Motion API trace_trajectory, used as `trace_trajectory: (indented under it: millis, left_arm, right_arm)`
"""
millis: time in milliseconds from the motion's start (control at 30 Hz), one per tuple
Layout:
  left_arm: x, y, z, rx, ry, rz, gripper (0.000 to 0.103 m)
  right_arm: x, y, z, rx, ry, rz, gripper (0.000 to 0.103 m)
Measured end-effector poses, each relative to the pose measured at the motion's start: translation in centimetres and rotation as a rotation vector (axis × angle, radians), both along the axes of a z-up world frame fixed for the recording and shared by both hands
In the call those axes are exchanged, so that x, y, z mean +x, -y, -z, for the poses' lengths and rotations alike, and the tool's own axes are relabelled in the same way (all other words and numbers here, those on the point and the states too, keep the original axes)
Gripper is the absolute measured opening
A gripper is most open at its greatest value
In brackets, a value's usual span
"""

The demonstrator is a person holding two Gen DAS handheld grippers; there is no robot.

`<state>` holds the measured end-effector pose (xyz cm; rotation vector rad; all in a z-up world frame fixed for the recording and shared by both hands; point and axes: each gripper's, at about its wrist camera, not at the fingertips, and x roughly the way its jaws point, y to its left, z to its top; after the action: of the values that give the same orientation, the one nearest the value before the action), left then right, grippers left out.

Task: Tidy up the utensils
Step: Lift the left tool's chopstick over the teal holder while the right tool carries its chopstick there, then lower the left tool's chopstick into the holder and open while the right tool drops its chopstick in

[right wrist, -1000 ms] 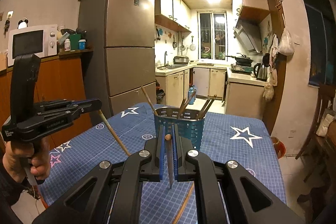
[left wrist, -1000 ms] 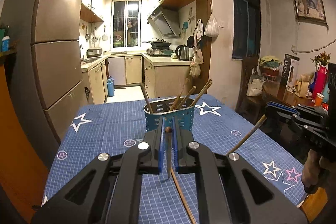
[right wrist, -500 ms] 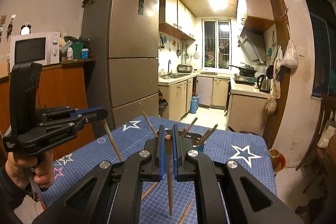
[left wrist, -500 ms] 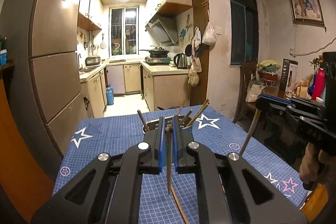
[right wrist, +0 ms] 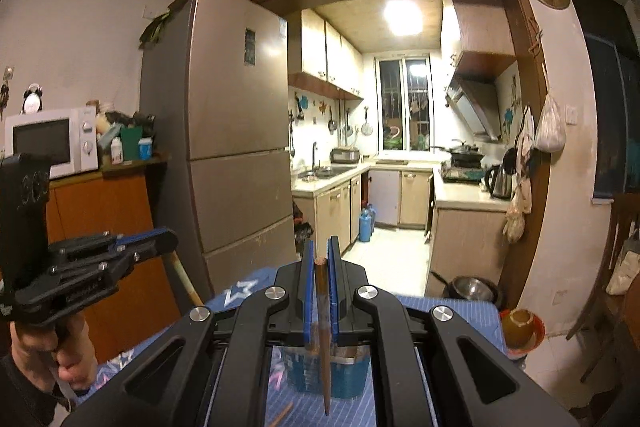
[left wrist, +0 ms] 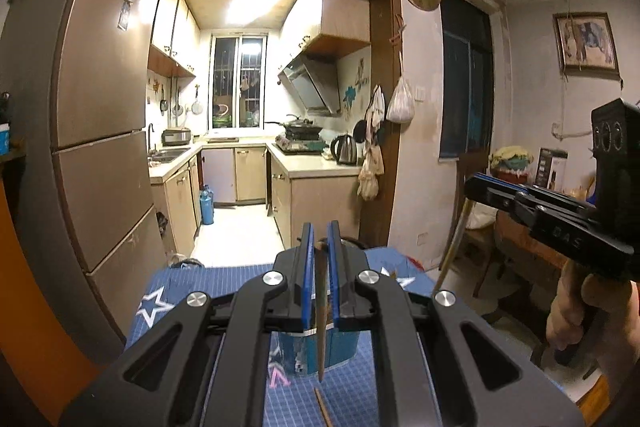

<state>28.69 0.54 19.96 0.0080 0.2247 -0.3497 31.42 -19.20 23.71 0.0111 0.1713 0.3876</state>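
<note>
Both claws were clamped on a chopstick each: the left gripper (left wrist: pixel 319 247) pinched one chopstick (left wrist: pixel 321 315), and the right gripper (right wrist: pixel 320 261) held another chopstick (right wrist: pixel 325 347). Each hung tip-down above the blue utensil holder (right wrist: pixel 344 375) on the star-print tablecloth (left wrist: pixel 192 279). Looked like the drop-in step; next they'd need lowering into the holder before letting go.

- A table (left wrist: pixel 192 279) with a cloth stands in the foreground, and a utensil holder (right wrist: pixel 344 375) sits on it.
- A loose chopstick (left wrist: pixel 322 407) lies on the cloth, nearer the camera than the holder.
- Beyond the table's far edge, a doorway opens into a kitchen.
- A refrigerator (right wrist: pixel 236 155) stands left of the doorway, and a microwave (right wrist: pixel 52 139) sits on a cabinet further left.
- A kettle (left wrist: pixel 345 149) rests on the counter to the right inside the kitchen.
</note>
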Motion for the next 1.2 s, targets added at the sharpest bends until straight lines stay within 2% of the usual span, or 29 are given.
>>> trace_trajectory:
  millis: [233,500,867,1200]
  left_arm:
    - [2.6,1.0,-3.0,-0.008,0.044,-0.011,0.005]
    - [6.3,2.1,-3.7,-0.001,0.051,-0.043,0.005]
    - [9.6,2.6,-0.5,0.005,0.002,-0.058,0.005]
    - [11.3,2.5,1.8,0.008,-0.039,-0.067,0.005]
  right_arm:
    - [4.4,-0.2,-3.7,0.010,0.034,0.032,0.007]
    - [9.2,0.6,-4.4,0.038,0.022,0.073,0.007]
    - [13.6,1.1,-0.8,0.068,-0.043,0.084,0.008]
    - [14.9,0.1,2.8,0.068,-0.096,0.070,0.008]
